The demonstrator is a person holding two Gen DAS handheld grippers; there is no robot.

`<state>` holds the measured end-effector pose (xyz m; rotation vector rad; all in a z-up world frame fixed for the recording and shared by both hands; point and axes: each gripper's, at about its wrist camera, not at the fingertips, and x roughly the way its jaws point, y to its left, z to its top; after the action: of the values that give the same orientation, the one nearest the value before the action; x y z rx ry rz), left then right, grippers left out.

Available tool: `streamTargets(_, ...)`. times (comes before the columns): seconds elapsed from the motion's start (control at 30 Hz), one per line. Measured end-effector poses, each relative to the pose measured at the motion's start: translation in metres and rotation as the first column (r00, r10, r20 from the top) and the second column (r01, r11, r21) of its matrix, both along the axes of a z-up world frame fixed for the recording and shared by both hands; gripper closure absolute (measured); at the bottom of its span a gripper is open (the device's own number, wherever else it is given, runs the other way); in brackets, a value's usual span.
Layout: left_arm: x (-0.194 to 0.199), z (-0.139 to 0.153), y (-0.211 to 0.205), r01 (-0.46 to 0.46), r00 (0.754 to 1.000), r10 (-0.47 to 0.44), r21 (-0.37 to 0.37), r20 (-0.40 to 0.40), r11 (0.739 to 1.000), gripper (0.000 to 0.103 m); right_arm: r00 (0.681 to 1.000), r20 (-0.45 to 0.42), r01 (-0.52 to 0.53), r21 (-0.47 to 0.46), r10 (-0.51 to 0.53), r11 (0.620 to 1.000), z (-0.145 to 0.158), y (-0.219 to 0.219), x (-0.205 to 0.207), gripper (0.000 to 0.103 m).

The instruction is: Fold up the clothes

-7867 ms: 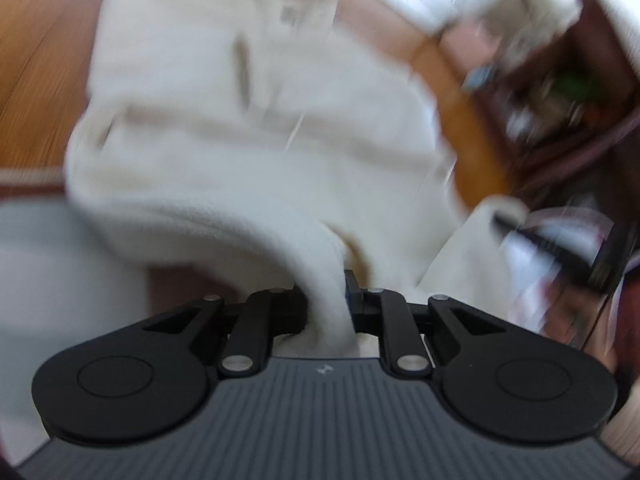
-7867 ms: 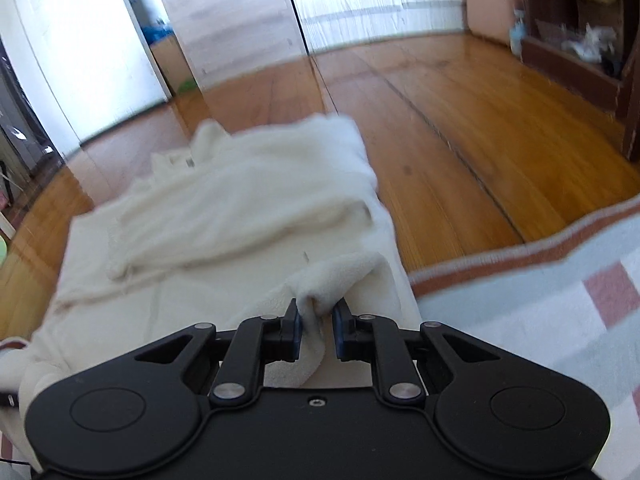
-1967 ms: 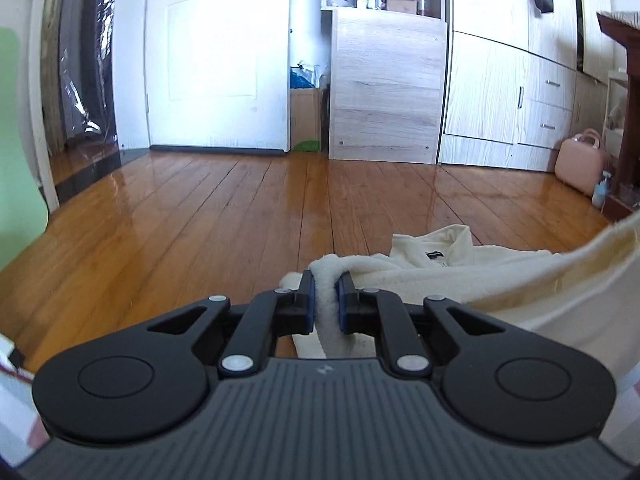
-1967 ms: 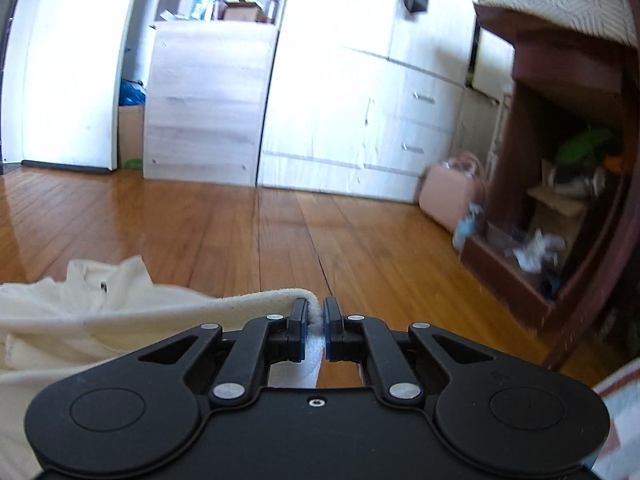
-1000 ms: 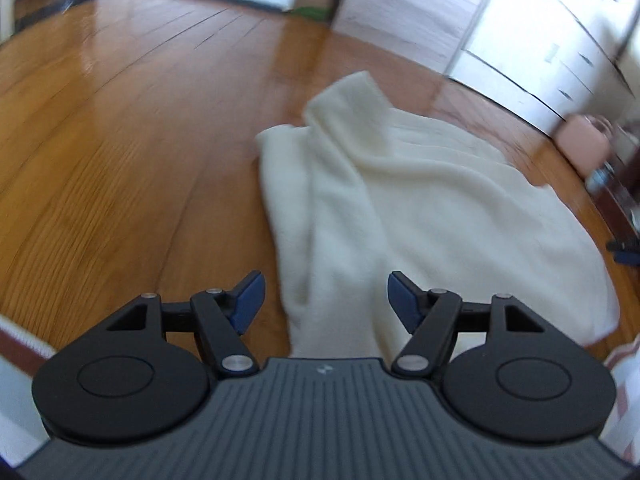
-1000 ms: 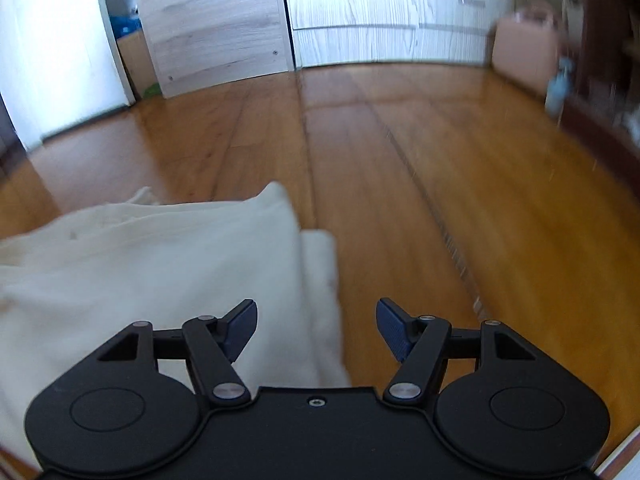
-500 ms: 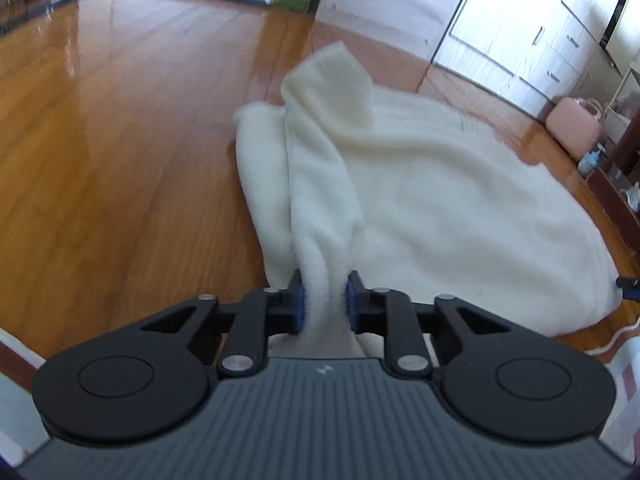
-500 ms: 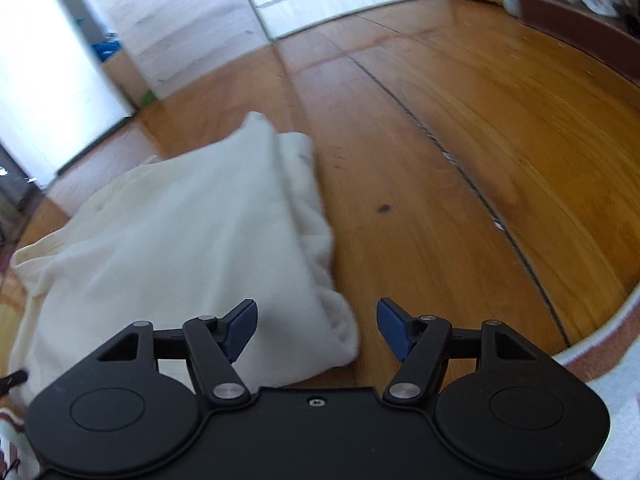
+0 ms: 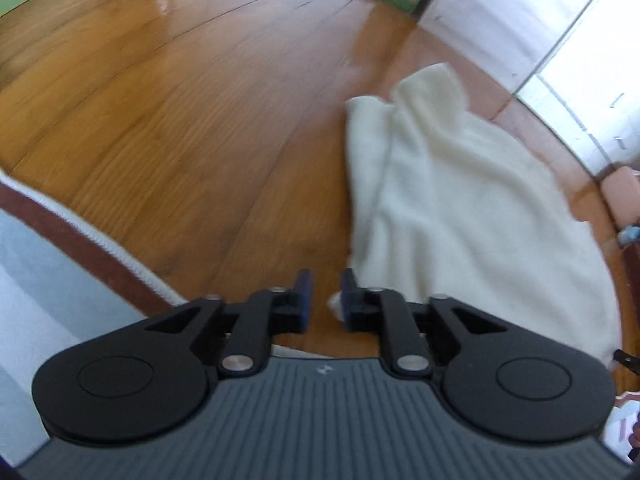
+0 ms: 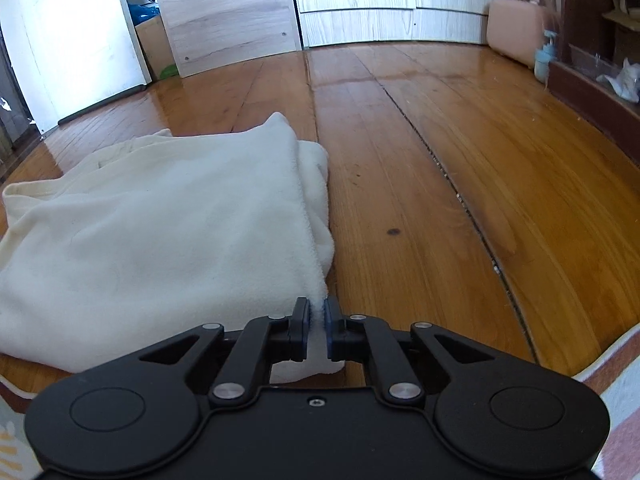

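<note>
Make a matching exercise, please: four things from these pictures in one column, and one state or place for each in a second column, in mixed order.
Things:
1. left gripper
2. right gripper
3. cream garment
4. pink case

States or places:
A. lies folded on the wooden floor
B. stands by the cabinets at the far wall
C. fingers apart over bare floor, holding nothing
D. fingers closed on a cloth edge

Pairs: 1-C, 2-D, 3-A, 4-B
</note>
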<state>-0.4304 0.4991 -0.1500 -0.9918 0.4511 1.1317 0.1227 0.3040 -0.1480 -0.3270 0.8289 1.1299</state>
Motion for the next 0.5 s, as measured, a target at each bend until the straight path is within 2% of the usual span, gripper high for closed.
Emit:
streamTargets(0.03, 0.001, 0.000, -0.001, 0.016, 0.999, -0.016, -0.017, 0.039, 1.000, 0.070, 1.000, -0.015, 0.016, -0.011, -0.016, 1.000, 0.000, 0.000, 0.002, 0.085)
streamTargets(0.1, -0.001, -0.007, -0.003, 0.027, 0.986, -0.015, -0.071, 0.168, 0.997, 0.067, 0.995, -0.063, 0.074, -0.033, -0.076, 0.997, 0.000, -0.003, 0.007, 0.067)
streamTargets(0.13, -0.002, -0.012, -0.004, 0.033, 0.973, -0.010, -0.097, 0.232, 0.995, 0.066, 0.989, -0.097, 0.108, -0.032, -0.110, 0.994, 0.000, -0.008, 0.010, 0.064)
streamTargets(0.2, -0.001, -0.022, 0.000, 0.043, 0.945, 0.007, -0.144, 0.328, 0.989, 0.057, 0.966, -0.199, 0.166, -0.021, -0.167, 0.986, -0.004, -0.021, 0.017, 0.060)
streamTargets(0.23, 0.006, -0.030, 0.002, 0.050, 0.935, 0.014, -0.169, 0.356, 0.984, 0.046, 0.947, -0.258, 0.194, -0.021, -0.193, 0.981, -0.007, -0.026, 0.021, 0.057)
streamTargets(0.27, 0.012, -0.038, 0.005, 0.057, 0.924, 0.022, -0.194, 0.383, 0.979, 0.041, 0.918, -0.325, 0.228, -0.031, -0.225, 0.973, -0.011, -0.032, 0.025, 0.047)
streamTargets(0.33, 0.020, -0.051, 0.006, 0.040, 0.911, 0.064, -0.241, 0.407, 0.970, 0.042, 0.838, -0.472, 0.292, -0.038, -0.275, 0.956, -0.021, -0.043, 0.031, 0.043)
streamTargets(0.43, 0.024, -0.055, 0.001, 0.033, 0.879, 0.091, -0.251, 0.468, 0.967, 0.041, 0.697, -0.659, 0.348, -0.034, -0.283, 0.937, -0.035, -0.052, 0.033, 0.033)
streamTargets(0.5, 0.029, -0.053, 0.003, 0.001, 0.889, 0.103, -0.225, 0.446, 0.974, 0.039, 0.639, -0.717, 0.363, -0.038, -0.279, 0.931, -0.043, -0.052, 0.031, 0.031)
